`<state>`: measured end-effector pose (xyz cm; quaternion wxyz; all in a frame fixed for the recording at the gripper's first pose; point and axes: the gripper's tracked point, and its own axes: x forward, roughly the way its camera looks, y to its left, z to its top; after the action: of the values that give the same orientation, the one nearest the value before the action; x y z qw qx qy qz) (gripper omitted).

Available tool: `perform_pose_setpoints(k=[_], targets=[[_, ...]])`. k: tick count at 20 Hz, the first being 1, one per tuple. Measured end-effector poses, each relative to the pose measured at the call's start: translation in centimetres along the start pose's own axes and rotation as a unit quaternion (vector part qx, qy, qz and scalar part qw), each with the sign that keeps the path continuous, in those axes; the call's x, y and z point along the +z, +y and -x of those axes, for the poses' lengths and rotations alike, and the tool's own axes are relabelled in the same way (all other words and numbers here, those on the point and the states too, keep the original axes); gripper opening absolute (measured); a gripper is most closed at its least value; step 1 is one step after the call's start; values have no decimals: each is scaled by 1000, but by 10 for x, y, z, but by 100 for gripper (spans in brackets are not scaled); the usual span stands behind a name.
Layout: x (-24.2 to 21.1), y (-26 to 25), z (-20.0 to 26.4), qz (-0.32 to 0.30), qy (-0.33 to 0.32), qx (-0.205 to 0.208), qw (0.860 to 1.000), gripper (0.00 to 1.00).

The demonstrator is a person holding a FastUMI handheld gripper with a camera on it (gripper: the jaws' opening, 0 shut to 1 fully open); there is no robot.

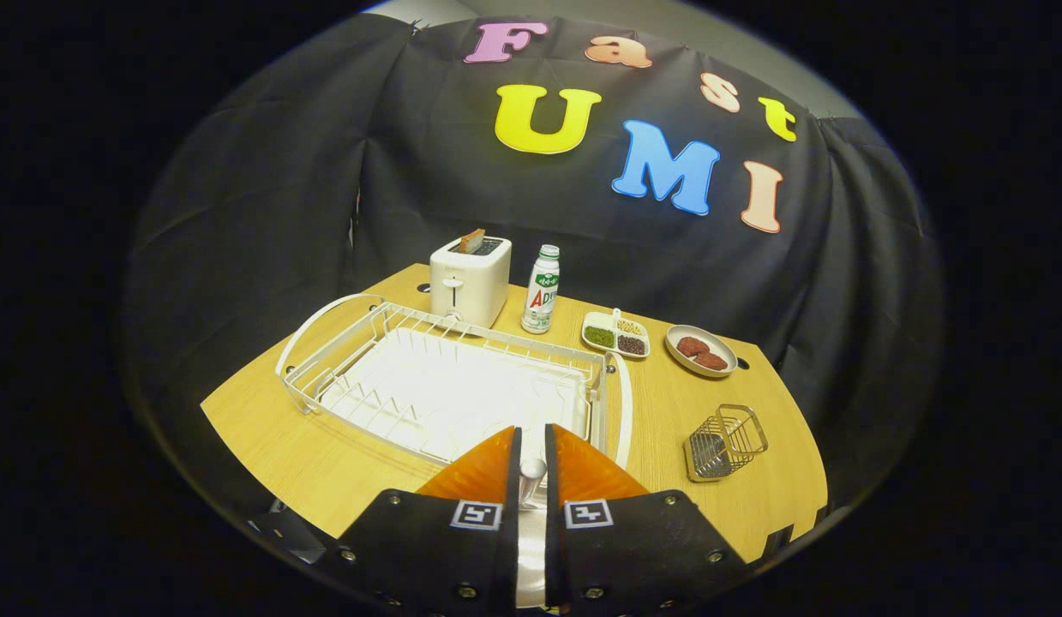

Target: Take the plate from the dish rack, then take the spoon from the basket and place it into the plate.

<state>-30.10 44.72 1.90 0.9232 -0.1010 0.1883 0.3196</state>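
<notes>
Tongs (pixel 531 467) pinch what looks like the spoon (pixel 531 473) by its slim metal handle, above the worktop's (pixel 325 463) near edge. Light, stiff and slippery, it is best held mid-handle.

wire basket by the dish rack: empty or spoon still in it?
Empty. The wire basket shows only bare mesh. A metal spoon sits clamped between the orange fingers of the hand-held gripper, in front of the dish rack.

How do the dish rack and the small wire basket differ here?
The dish rack is white, wide and low; the basket is bare metal, small and tall for its width. The rack sits just beyond the gripper, which is shut on a spoon; the basket stands off beside it. Both look empty.
</notes>
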Motion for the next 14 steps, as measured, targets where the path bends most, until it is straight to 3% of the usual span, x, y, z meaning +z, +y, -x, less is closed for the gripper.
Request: perform_pose_setpoints(k=[4, 7, 14], targets=[[-6, 2, 3, 1, 5, 0, 1000, 13], [-6, 8, 8, 4, 4, 7, 1000, 23], [-2, 17, 18, 12, -2, 18, 1000, 24]])
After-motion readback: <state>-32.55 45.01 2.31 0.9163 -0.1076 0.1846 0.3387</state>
